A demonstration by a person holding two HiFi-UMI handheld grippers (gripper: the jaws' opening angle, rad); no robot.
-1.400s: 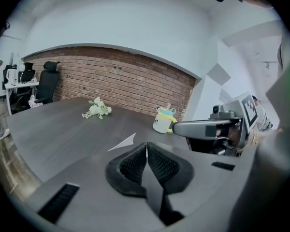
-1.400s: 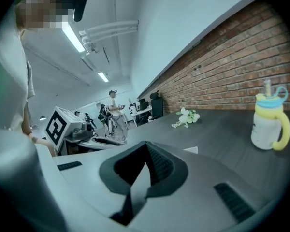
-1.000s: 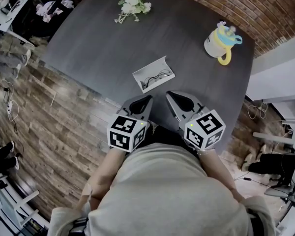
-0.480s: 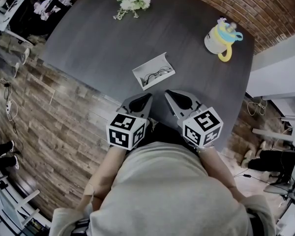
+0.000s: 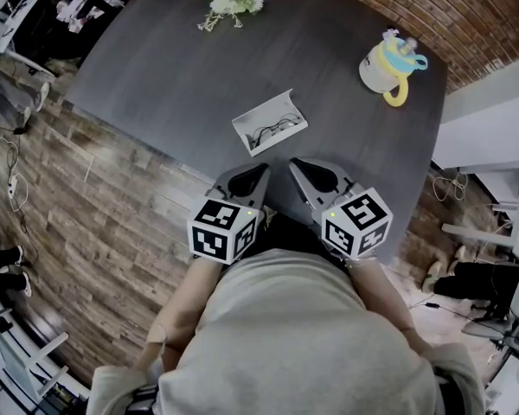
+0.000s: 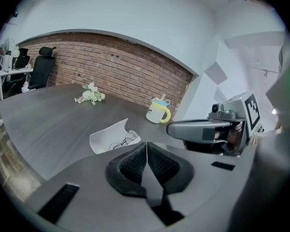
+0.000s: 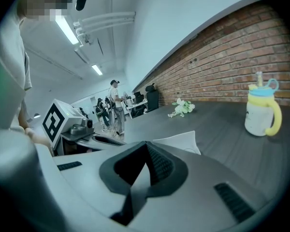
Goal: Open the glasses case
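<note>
the glasses case (image 5: pixel 270 124) lies on the dark table (image 5: pixel 164 76), near its front edge, with its lid already raised and a pair of glasses (image 5: pixel 275 131) showing inside; judged from that, the opening step looks done, and little seems left but to hold off; the left gripper (image 6: pixel 146 146) has its pads pressed together with nothing between them; the right gripper (image 7: pixel 146 145) is likewise closed and empty; both hang side by side close to the person's body, short of the case and not touching it; if the lid needed to go wider, one gripper would have to reach forward over the table edge and nudge the raised lid from inside; a yellow-handled cup (image 5: pixel 387 69) stands well apart to the right, and a sprig of white flowers (image 5: pixel 232 5) lies at the far side; neither stands in the way.
</note>
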